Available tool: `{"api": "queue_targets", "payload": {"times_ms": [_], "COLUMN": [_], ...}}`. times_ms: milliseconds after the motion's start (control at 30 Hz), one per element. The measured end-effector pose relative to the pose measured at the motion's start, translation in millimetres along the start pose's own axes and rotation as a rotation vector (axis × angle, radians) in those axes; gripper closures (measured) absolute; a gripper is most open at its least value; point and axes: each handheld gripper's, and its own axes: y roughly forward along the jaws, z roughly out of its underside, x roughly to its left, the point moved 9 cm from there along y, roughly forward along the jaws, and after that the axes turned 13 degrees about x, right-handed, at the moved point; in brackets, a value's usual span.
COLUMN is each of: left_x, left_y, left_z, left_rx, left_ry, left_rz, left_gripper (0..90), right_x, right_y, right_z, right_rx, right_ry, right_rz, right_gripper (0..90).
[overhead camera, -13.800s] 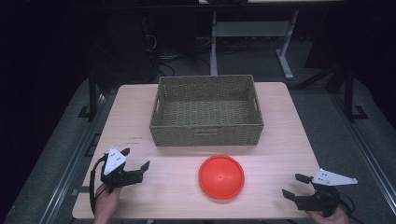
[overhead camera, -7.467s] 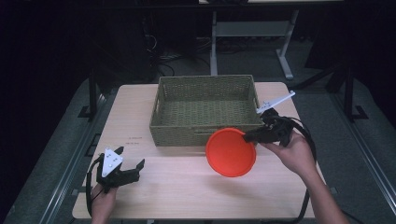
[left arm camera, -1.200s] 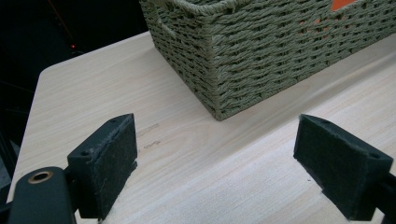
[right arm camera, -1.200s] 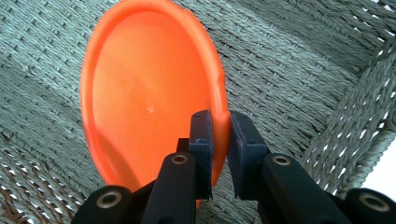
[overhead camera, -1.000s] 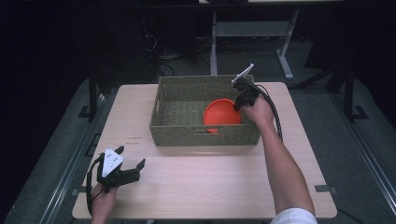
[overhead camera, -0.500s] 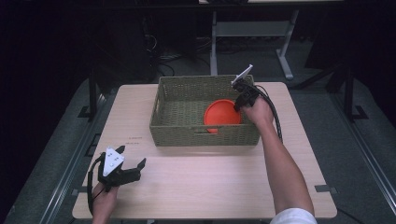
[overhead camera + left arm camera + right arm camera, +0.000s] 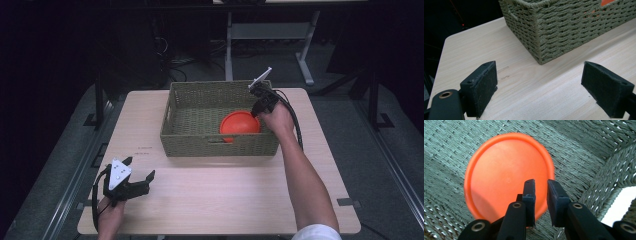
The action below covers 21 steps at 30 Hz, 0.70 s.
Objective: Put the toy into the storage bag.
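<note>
**Disc down in the basket, right claw eased off**

Right claw (image 7: 540, 195) over the basket's (image 7: 220, 145) right end, jaws parted by a narrow gap, nothing between them. Orange disc (image 7: 506, 173) just beyond and below the tips, flat on the woven floor, its near rim running under the left jaw. Basket's corner wall rising close on the claw's right in the right gripper view. From the high view, same claw (image 7: 261, 98) at the basket's right wall, hand on the rim, disc (image 7: 240, 123) just to its left inside.

Compared with half a second and a second ago: disc in the same spot in the basket, hand barely shifted. Seven seconds back, carried in the air by this claw; earlier again, lying on the worktop (image 7: 225, 190) in front of the basket. Read as a judgement: placement done, grip released, only the withdrawal left.

Left claw (image 7: 131, 181) low at the worktop's near left corner, jaws wide apart (image 7: 546, 87), holding nothing, bare wood between them, basket corner ahead and well apart. Unmoved throughout.
</note>
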Motion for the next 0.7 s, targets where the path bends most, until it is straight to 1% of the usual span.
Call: {"api": "queue_targets", "payload": {"times_ms": [100, 300, 367, 533, 600, 633, 700], "left_x": [0.2, -0.1, -0.1, 0.3, 0.8, 0.3, 0.9], "left_y": [-0.7, -0.7, -0.4, -0.9, -0.9, -0.4, -0.5], "left_z": [-0.1, -0.1, 0.1, 0.3, 0.6, 0.0, 0.8], "left_rx": [-0.003, -0.005, -0.003, 0.001, 0.002, -0.004, 0.003], "left_ry": [-0.004, -0.004, -0.003, 0.0, -0.001, -0.009, -0.001], "left_rz": [-0.003, -0.003, -0.001, -0.004, -0.007, -0.004, -0.005], "left_gripper": [12.8, 12.8, 12.8, 12.8, 12.8, 12.8, 12.8], "right_x": [2.1, 7.2, 9.1, 11.4, 11.8, 11.7, 12.0], "right_y": [-2.4, -7.6, -7.6, -11.2, -14.3, -15.7, -17.8], "right_z": [0.8, 3.1, 5.1, 8.6, 8.8, 9.2, 10.0], "right_rx": [-0.011, -0.024, -0.012, -0.014, -0.029, -0.032, -0.037], "right_ry": [0.005, -0.01, -0.026, -0.032, -0.028, -0.031, -0.029], "right_rz": [-0.019, -0.032, -0.027, -0.037, -0.052, -0.056, -0.071], "right_gripper": [75.1, 72.2, 70.3, 67.4, 66.7, 65.9, 63.5]}}
